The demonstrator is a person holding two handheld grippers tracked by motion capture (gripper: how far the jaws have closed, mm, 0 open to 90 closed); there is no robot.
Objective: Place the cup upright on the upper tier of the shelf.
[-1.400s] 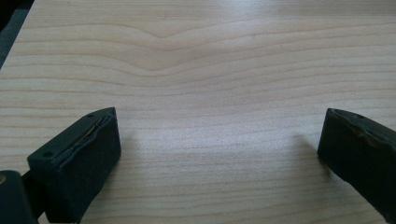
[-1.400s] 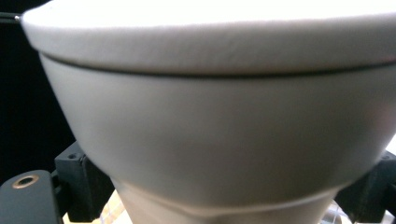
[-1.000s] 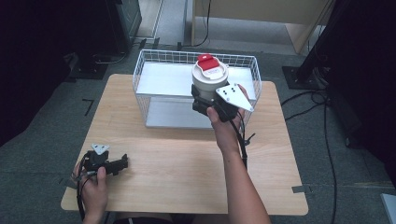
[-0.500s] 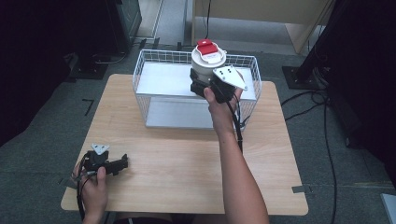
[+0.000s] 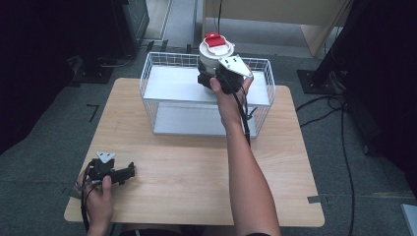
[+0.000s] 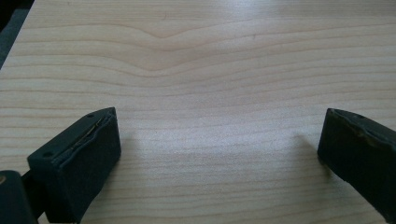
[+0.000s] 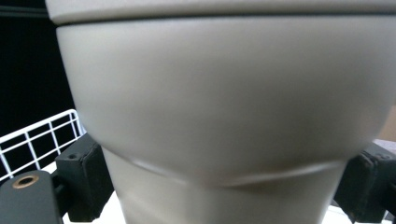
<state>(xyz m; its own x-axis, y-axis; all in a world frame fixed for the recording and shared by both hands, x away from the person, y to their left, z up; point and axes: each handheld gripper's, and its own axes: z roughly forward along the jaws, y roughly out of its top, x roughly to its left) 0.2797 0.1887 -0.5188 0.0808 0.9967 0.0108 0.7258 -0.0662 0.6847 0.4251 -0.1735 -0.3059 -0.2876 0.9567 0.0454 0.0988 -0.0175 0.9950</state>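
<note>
A white cup-shaped container (image 5: 214,55) with a red lid on top is held up over the white wire basket (image 5: 162,88) at the back of the table. My right gripper (image 5: 216,78) is shut on its lower body. In the right gripper view the container's pale wall (image 7: 224,107) is very close, with the two black jaws pressing on its sides. My left gripper (image 5: 129,172) rests on the wooden table (image 5: 196,172) at the front left. Its jaws stand wide apart over bare wood in the left gripper view (image 6: 219,154), holding nothing.
The wire basket has a white floor (image 5: 187,120) and wire walls; its rim (image 7: 42,128) shows at the left of the right gripper view. Dark stands and cables (image 5: 339,108) lie on the grey floor to the right of the table.
My right gripper has carried the container up and toward the far side of the basket. The left gripper has stayed where it was.
</note>
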